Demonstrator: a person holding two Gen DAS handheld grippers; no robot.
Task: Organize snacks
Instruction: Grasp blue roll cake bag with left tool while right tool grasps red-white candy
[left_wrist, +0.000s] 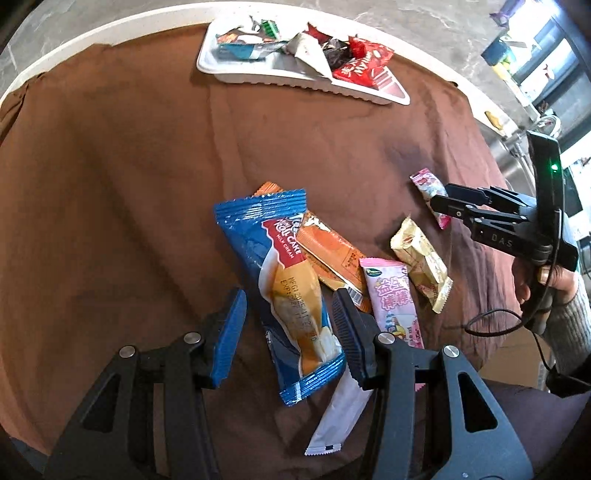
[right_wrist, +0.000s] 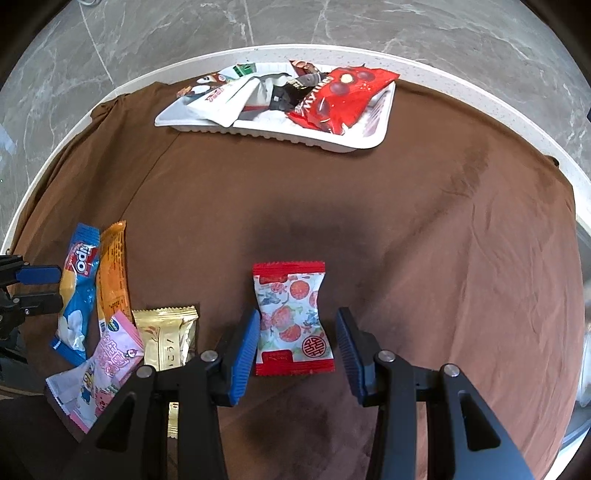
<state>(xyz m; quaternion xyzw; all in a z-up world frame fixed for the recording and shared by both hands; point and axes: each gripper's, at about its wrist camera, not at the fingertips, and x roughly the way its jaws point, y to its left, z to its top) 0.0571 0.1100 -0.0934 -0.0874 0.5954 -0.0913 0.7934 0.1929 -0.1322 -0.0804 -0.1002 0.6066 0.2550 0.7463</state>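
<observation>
My left gripper (left_wrist: 290, 325) is open, its jaws on either side of a blue roll-cake packet (left_wrist: 284, 280) lying on the brown cloth. An orange packet (left_wrist: 328, 254), a pink packet (left_wrist: 395, 302), a gold packet (left_wrist: 421, 262) and a white packet (left_wrist: 340, 417) lie beside it. My right gripper (right_wrist: 297, 345) is open around a red-and-white candy packet (right_wrist: 291, 317), which also shows in the left wrist view (left_wrist: 428, 188). A white tray (right_wrist: 332, 142) at the far edge holds several snack packets, among them a red bag (right_wrist: 340, 99).
The brown cloth (right_wrist: 406, 240) covers a round white table (right_wrist: 517, 110) over a grey marble floor. The blue (right_wrist: 77, 288), orange (right_wrist: 112, 273), pink (right_wrist: 107, 362) and gold (right_wrist: 170, 339) packets lie left of my right gripper. Shelves stand at the far right (left_wrist: 535, 66).
</observation>
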